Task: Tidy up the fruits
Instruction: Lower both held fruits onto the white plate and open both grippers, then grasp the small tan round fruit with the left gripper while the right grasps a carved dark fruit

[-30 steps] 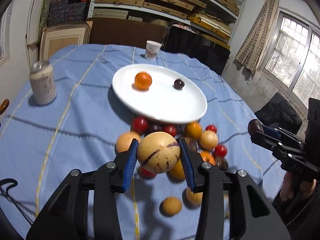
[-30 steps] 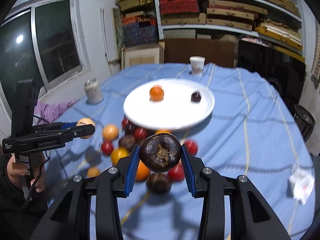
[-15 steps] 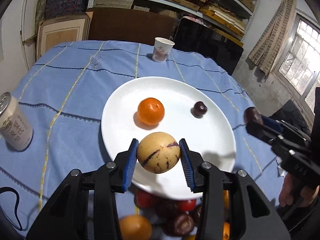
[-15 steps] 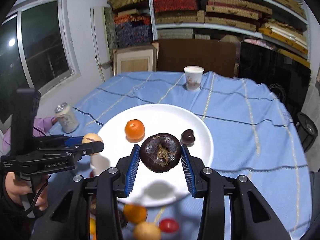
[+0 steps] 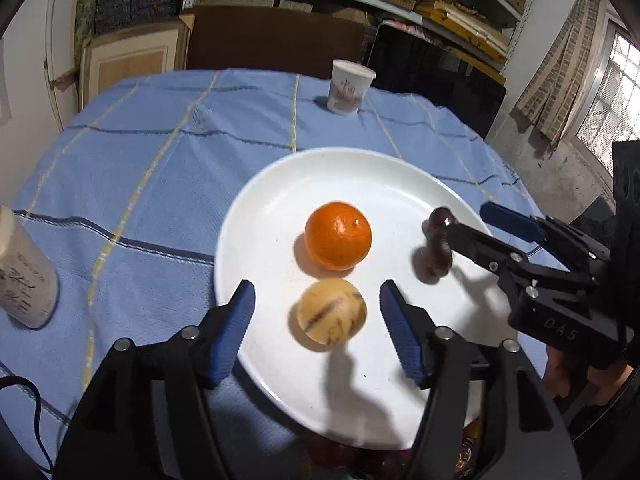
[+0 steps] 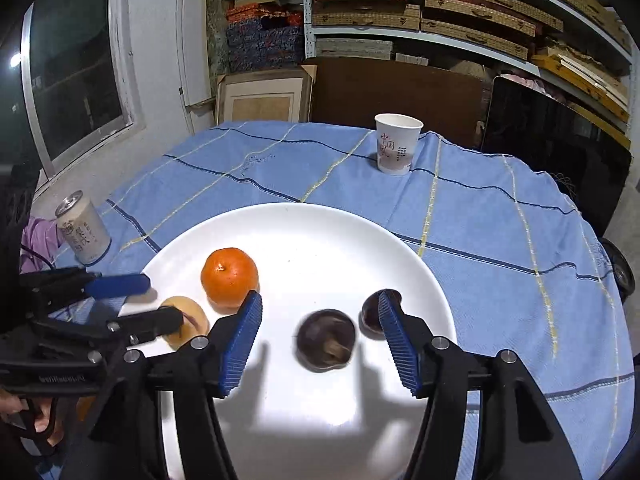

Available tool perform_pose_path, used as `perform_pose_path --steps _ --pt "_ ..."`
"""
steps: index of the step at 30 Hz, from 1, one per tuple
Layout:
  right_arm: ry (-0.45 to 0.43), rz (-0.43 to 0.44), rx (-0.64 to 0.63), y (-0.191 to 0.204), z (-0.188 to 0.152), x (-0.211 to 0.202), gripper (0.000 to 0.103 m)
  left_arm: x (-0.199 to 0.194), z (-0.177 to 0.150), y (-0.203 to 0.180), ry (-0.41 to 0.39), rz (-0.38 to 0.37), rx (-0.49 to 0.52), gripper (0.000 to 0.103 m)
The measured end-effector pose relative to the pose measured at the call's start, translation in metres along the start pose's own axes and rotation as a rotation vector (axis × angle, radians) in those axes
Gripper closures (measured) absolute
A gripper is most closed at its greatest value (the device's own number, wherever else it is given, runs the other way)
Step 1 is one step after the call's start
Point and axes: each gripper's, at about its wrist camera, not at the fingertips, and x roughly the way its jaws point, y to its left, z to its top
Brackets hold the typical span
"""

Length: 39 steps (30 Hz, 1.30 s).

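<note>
Yellow striped fruit (image 5: 332,312) between spread left tongs (image 5: 316,320), untouched

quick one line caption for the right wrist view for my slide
Right gripper, jaws just opened, releases a dark brown fruit onto the white plate beside an orange.

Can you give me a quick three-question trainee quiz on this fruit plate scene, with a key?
1. True or false: the left hand-held gripper is clamped on the yellow striped fruit.
2. How many fruits lie on the white plate?
3. Which fruit lies between the right hand-held gripper's fingers: A) the orange, B) the large dark fruit, C) the small dark fruit?

Key:
1. False; its fingers stand apart, clear of the fruit.
2. Four.
3. B; it rests on the plate, not gripped.
</note>
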Motion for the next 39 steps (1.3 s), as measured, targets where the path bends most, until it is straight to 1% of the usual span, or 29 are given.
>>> perform_pose_path --steps 2,3,6,7,11,13,15,18,20,24,27,29,30,34,36,37,38,39 --pt "-0.020 -0.006 0.005 -0.001 -0.006 -0.022 0.042 -0.016 -0.003 0.001 -0.025 -0.005 -0.006 0.038" --pt "-0.027 0.002 0.009 -0.001 -0.011 -0.034 0.042 -0.024 -0.006 0.001 -0.032 -0.012 -0.009 0.035" --pt "-0.036 0.023 0.005 0.003 -0.029 -0.065 0.042 -0.051 -0.026 -0.001 -0.046 -0.033 0.006 0.031" --pt "-0.036 0.037 -0.002 0.006 -0.042 -0.078 0.042 -0.061 -0.037 -0.004 -0.048 -0.033 0.025 0.031" --pt "-0.010 0.071 0.001 0.019 -0.092 -0.111 0.042 -0.092 -0.081 -0.016 -0.059 -0.033 0.102 0.029" --pt "0.000 0.086 0.013 0.025 -0.115 -0.121 0.042 -0.106 -0.106 -0.024 -0.054 -0.033 0.145 0.028" --pt "0.001 0.106 0.042 0.030 -0.134 -0.132 0.042 -0.115 -0.126 -0.027 -0.044 -0.037 0.158 0.028" --pt "-0.022 0.129 0.087 0.031 -0.153 -0.144 0.042 -0.126 -0.158 -0.028 -0.022 -0.040 0.162 0.028" --pt "-0.038 0.147 0.113 0.032 -0.166 -0.149 0.042 -0.129 -0.176 -0.029 -0.013 -0.025 0.179 0.028" --pt "-0.018 0.134 0.140 0.031 -0.179 -0.144 0.042 -0.126 -0.200 -0.038 0.012 0.007 0.229 0.030" --pt "-0.027 0.151 0.174 0.025 -0.181 -0.145 0.042 -0.127 -0.209 -0.042 0.015 0.010 0.243 0.037" --pt "-0.014 0.162 0.217 0.018 -0.184 -0.142 0.042 -0.126 -0.211 -0.046 0.017 0.020 0.257 0.041" --pt "-0.012 0.158 0.231 0.016 -0.186 -0.141 0.042 -0.124 -0.212 -0.047 0.022 0.029 0.264 0.048" --pt "-0.034 0.142 0.175 0.027 -0.188 -0.147 0.042 -0.114 -0.214 -0.051 0.040 0.032 0.270 0.055" --pt "-0.036 0.146 0.166 0.029 -0.188 -0.147 0.042 -0.111 -0.215 -0.054 0.048 0.017 0.276 0.068" --pt "-0.034 0.149 0.174 0.027 -0.187 -0.147 0.042 -0.111 -0.215 -0.056 0.046 0.016 0.282 0.068" --pt "-0.034 0.152 0.180 0.026 -0.187 -0.147 0.042 -0.111 -0.216 -0.057 0.042 0.013 0.289 0.070" --pt "-0.035 0.154 0.183 0.025 -0.188 -0.147 0.042 -0.111 -0.216 -0.058 0.043 0.006 0.293 0.076"
